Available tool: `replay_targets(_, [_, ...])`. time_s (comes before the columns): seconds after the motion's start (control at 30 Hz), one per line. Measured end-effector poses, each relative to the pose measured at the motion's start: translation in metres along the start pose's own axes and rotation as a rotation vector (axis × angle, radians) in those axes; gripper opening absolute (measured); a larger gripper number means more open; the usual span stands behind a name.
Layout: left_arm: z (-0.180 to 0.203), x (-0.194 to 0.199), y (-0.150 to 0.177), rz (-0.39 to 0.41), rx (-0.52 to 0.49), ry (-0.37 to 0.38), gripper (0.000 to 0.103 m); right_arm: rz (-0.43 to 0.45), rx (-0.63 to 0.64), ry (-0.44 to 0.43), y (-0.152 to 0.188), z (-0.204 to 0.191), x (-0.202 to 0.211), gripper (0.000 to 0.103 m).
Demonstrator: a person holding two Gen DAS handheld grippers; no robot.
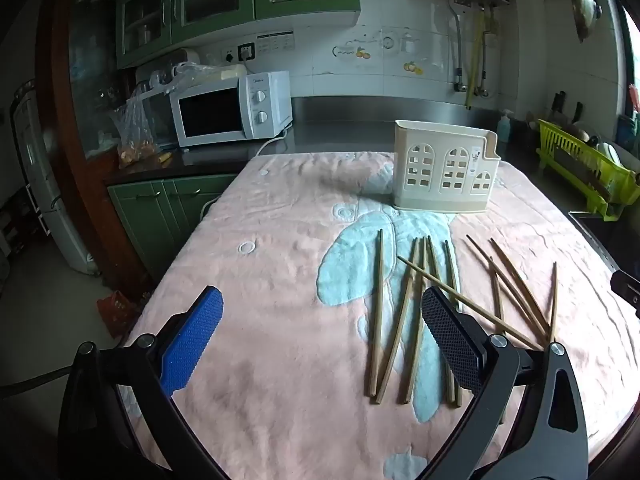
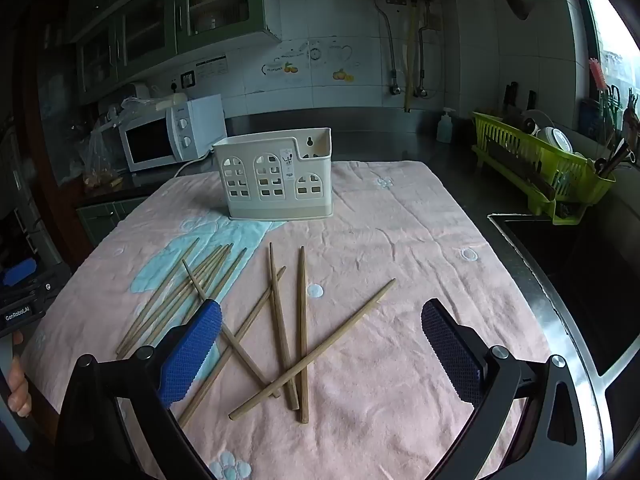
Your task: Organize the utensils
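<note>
wooden chopsticks (image 2: 280, 320) scattered loose on pink towel (image 2: 400, 240), some crossed over each other, near front of cream utensil holder (image 2: 276, 176) standing upright further back. left gripper (image 1: 322, 336) spread wide above towel, holding nothing; right gripper (image 2: 320, 344) also wide apart, hovering over crossed chopsticks, not touching

I get the left wrist view low over the pink blanket (image 1: 280, 240), facing the back wall; right wrist view the same from further right. Both share the chopsticks (image 1: 408, 312) (image 2: 280, 328) and cream holder (image 1: 444, 168) (image 2: 276, 176).
</note>
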State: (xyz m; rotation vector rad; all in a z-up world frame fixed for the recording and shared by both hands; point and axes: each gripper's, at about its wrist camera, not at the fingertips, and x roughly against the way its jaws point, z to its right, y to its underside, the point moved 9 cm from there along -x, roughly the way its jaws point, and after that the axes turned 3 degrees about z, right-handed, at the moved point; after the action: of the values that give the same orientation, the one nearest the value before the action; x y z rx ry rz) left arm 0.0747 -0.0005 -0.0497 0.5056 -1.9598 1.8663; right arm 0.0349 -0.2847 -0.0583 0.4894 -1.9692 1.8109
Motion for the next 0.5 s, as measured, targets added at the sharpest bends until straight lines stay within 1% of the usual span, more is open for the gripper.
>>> replay_targets(0.13, [-0.0006, -0.0002, 0.0004, -0.004, 0.009, 0.005, 0.098, 0.009, -0.002, -0.002, -0.0011, -0.0003, 0.0009, 0.097])
replay_targets(0.5, [0.0014, 0.0007, 0.0055, -0.002, -0.005, 0.000, 0.098, 0.005, -0.004, 0.000, -0.0003, 0.0011, -0.0002, 0.097])
